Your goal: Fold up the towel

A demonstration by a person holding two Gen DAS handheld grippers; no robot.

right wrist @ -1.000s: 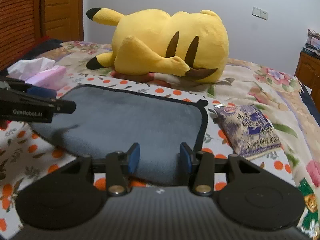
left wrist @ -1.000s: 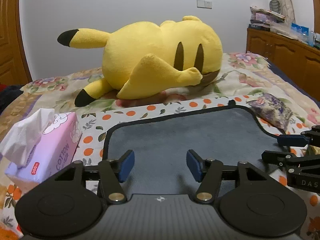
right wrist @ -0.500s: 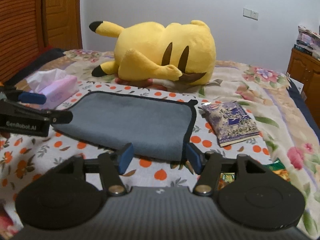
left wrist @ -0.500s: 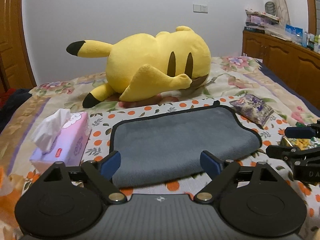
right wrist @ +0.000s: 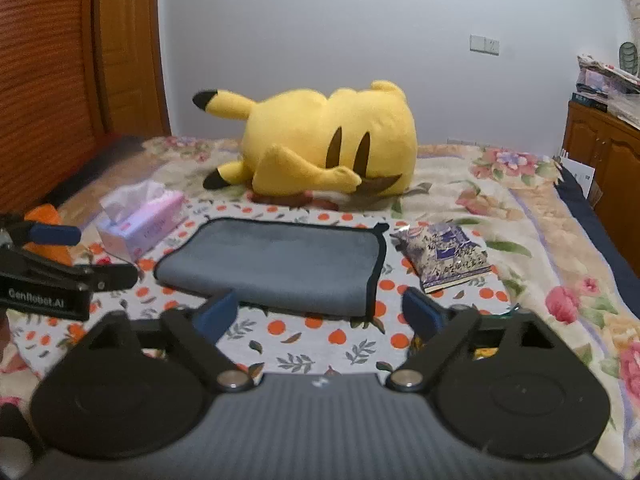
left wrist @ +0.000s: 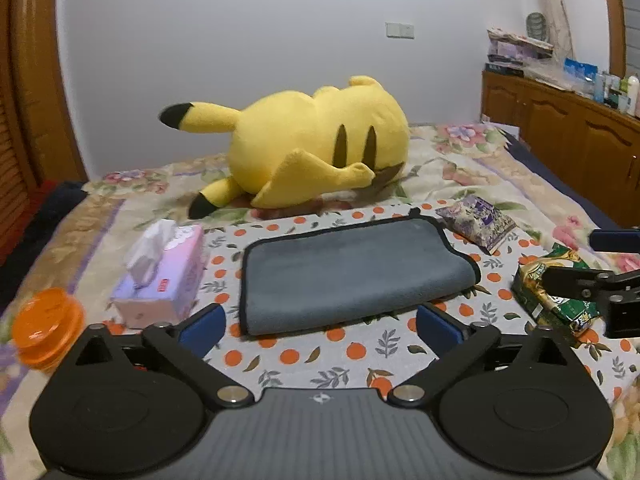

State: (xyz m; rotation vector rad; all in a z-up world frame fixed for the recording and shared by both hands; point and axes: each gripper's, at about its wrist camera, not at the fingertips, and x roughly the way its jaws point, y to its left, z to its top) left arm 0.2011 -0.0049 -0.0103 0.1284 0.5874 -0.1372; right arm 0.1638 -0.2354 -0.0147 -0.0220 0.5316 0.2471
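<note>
A grey towel with a black hem lies folded in half on the orange-dotted cloth on the bed; it also shows in the right wrist view. Its folded edge faces me. My left gripper is open wide and empty, held back from the towel's near edge. My right gripper is open wide and empty, also short of the near edge. Each gripper shows at the side of the other's view: the right one, the left one.
A big yellow plush lies behind the towel. A pink tissue box and an orange lid are at the left. A purple snack bag and a green snack bag are at the right. A wooden cabinet lines the right wall.
Both grippers have opened wider and pulled back and up from the towel. The towel stays folded on the bed and now looks smaller and farther away.
</note>
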